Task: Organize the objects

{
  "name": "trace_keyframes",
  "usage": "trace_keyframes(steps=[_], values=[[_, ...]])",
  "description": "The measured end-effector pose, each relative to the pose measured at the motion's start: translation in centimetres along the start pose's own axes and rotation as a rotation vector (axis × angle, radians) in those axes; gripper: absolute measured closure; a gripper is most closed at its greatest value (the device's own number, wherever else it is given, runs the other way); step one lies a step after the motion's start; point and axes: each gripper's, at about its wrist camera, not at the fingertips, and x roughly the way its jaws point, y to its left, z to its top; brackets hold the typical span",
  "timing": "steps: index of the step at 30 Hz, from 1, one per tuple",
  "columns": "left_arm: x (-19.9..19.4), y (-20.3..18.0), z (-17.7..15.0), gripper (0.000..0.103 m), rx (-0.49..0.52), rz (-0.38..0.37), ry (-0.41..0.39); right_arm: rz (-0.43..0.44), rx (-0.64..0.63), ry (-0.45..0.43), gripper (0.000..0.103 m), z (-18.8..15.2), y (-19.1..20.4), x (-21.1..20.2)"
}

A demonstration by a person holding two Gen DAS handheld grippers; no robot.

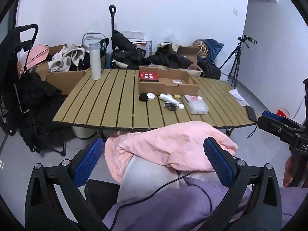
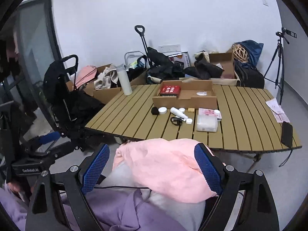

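A: State of the hand-held grippers?
B: Left hand-held gripper [image 1: 154, 160] has its jaws spread wide, nothing pinched. Pink cloth [image 1: 169, 144] lies on the person's lap between its blue pads, pads not pressing it. Right hand-held gripper [image 2: 154, 168] is spread too, with the same cloth between its pads and no grip.
A: Where's the stuff to sort?
B: On the slatted table [image 1: 107, 104], centre of frame. Open cardboard box [image 1: 167, 82] toward the back, red book [image 1: 149, 76] in its left end. In front of the box: black ball [image 1: 143, 96] touching a round white tin [image 1: 151, 96], white bottle [image 1: 169, 98] lying on its side, black cable [image 1: 170, 106] just beside it, clear plastic box [image 1: 197, 107] to the right.
A: Anything else on the table?
B: White flask [image 1: 95, 61] upright at the back left corner. Black phone [image 1: 251, 113] at the right edge, papers [image 1: 237, 94] behind it.
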Motion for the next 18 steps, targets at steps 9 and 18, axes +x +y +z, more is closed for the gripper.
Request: trace_keyframes(steps=[9,18], values=[[1.6,0.5,-1.1,0.0,-0.027,0.004,-0.067,-0.044,0.015,-0.123,0.01,-1.1,-1.5,0.6],[8.3,0.7,-2.0,0.0,-0.002,0.002,0.005,-0.182,-0.008,0.04,0.009,-3.3,-4.0,7.0]])
